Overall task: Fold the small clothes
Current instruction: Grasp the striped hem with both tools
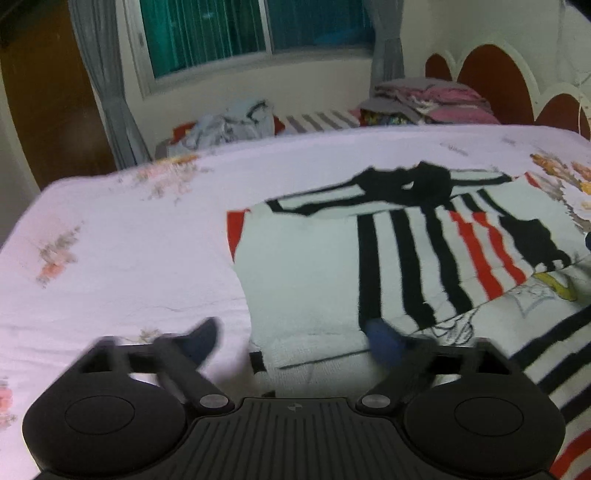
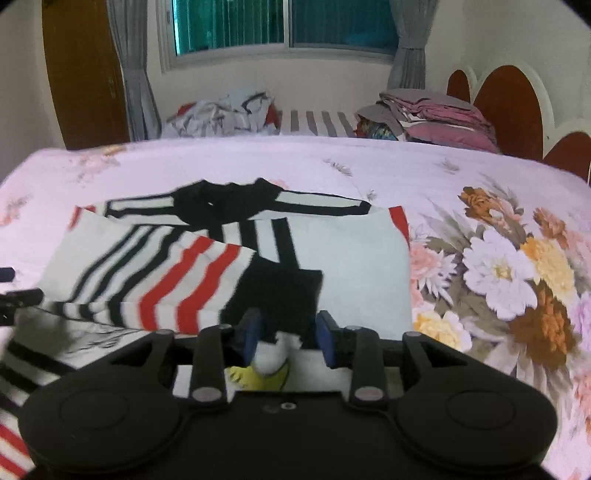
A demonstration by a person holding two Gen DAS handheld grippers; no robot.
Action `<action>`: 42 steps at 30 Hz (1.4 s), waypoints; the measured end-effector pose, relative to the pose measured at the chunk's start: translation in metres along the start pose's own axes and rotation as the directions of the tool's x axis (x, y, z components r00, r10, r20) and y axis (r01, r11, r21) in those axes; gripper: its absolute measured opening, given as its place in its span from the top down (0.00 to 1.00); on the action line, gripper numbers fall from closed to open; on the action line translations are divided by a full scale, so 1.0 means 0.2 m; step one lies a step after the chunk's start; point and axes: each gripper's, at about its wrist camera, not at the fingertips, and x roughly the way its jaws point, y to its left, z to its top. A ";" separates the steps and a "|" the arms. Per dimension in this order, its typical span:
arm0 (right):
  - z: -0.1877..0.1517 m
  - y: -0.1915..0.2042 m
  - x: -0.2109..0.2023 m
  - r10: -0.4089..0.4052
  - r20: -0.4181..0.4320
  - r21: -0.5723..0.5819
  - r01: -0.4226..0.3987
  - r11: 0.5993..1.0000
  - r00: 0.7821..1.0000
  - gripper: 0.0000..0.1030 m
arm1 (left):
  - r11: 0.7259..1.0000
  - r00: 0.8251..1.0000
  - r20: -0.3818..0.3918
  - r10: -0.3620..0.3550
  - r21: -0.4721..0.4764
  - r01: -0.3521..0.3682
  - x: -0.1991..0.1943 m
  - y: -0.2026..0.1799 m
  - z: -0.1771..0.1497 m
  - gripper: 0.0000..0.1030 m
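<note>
Left gripper [image 1: 293,338]: jaws spread wide, blue pads far apart, nothing between them; one pad over the bare sheet, the other above the near edge of the striped garment [image 1: 388,258]. Right gripper [image 2: 288,338]: jaws partly apart, a bunched white-and-yellow bit of the same garment lying in the gap, pads not pressing on it as far as the blur allows. The garment, white with black and red stripes and a black collar, lies spread on the floral bedsheet [image 2: 498,266], one striped part folded over its middle. Beyond the bed: a loose heap of clothes [image 2: 225,114] at left, a stack of folded laundry [image 2: 436,118] at right, under the window [image 2: 284,26].
</note>
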 end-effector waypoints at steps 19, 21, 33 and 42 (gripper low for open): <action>-0.38 -0.29 -0.43 0.122 0.001 0.137 -0.121 0.983 0.993 0.45 | 0.990 0.997 -0.054 -0.058 -0.133 0.050 -0.47 -0.07 -0.46 0.22; -0.47 -0.38 -0.49 0.135 -0.008 0.180 -0.131 0.975 0.991 0.45 | 0.977 0.993 -0.081 -0.091 -0.198 0.074 -0.51 -0.07 -0.53 0.23; -0.94 -0.62 -0.64 0.302 -0.086 0.409 -0.243 0.879 0.949 0.53 | 0.864 0.956 -0.130 -0.263 -0.473 0.173 -0.71 -0.08 -0.96 0.49; -1.00 -0.56 -0.61 0.379 -0.094 0.431 -0.305 0.849 0.921 0.55 | 0.757 0.933 -0.070 -0.353 -0.608 0.241 -0.66 -0.03 -1.00 0.49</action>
